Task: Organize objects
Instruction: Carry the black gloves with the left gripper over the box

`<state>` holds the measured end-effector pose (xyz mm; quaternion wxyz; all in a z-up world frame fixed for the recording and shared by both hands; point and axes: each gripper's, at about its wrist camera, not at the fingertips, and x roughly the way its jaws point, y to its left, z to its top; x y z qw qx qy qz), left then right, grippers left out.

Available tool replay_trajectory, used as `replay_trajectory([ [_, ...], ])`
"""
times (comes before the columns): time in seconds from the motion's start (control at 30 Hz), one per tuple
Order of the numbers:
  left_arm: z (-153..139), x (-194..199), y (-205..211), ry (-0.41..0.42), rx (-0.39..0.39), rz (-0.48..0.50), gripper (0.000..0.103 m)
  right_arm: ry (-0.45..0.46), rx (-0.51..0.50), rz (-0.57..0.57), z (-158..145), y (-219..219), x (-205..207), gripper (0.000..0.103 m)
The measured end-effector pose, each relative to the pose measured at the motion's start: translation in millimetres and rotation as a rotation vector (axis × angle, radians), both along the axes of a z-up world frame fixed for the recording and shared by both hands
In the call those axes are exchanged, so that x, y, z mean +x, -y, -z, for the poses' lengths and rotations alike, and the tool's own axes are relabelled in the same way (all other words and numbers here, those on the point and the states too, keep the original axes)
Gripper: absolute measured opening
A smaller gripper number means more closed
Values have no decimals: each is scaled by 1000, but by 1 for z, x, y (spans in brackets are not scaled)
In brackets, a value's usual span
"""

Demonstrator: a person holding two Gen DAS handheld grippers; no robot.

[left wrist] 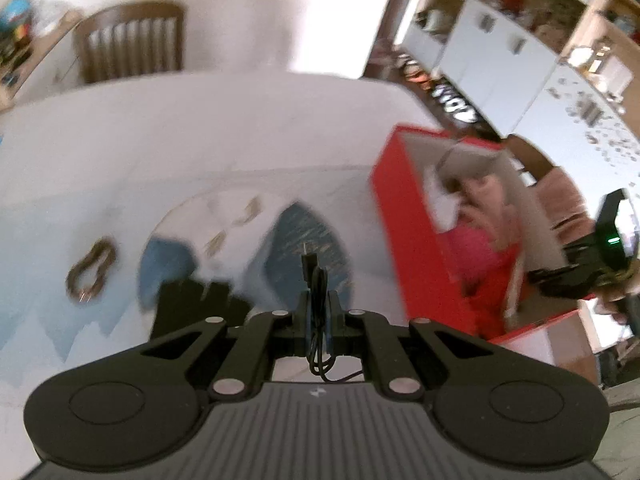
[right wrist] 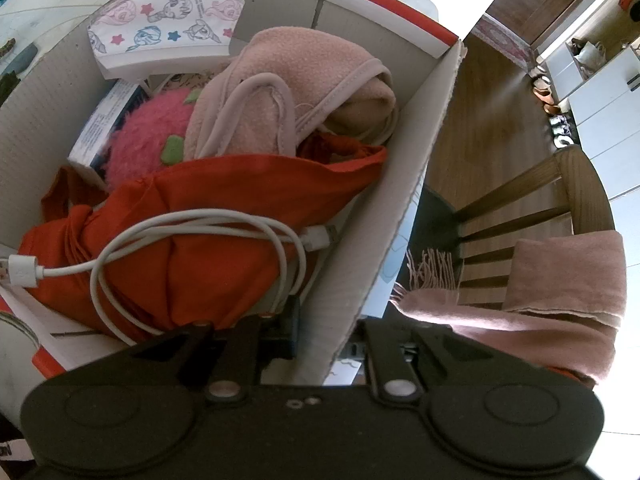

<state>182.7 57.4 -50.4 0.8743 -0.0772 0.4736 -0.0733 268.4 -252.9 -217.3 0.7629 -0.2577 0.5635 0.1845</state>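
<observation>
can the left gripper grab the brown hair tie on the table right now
Probably not yet: the left gripper is already shut on a black cable. The path to the hair tie looks free, but the cable must go first.

A white cable (right wrist: pixel 192 248) is seen coiled on red fabric (right wrist: pixel 224 196) inside the cardboard box (right wrist: pixel 400 184), whose wall is straddled by the right gripper (right wrist: pixel 320 336).

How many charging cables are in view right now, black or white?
2. A thin black cable is pinched in the left gripper above the table. A coiled white cable lies on the orange cloth inside the red-and-white cardboard box. Others may be buried.
</observation>
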Motion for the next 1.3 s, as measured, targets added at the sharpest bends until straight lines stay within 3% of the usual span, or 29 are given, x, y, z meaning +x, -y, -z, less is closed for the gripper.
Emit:
replay_trajectory([
  [0.17, -30, 14, 27, 44, -31, 97, 5, 1, 1, 0, -1, 1, 1, 12],
  [0.6, -69, 55, 127, 107, 59, 413, 5, 1, -4, -8, -4, 0, 2, 12],
  [0.9, -24, 74, 199, 45, 149, 559, 5, 1, -2, -5, -4, 0, 1, 12],
  [1.3, 38, 96, 219, -73, 205, 584, 5, -1, -1, -5, -4, -2, 1, 12],
])
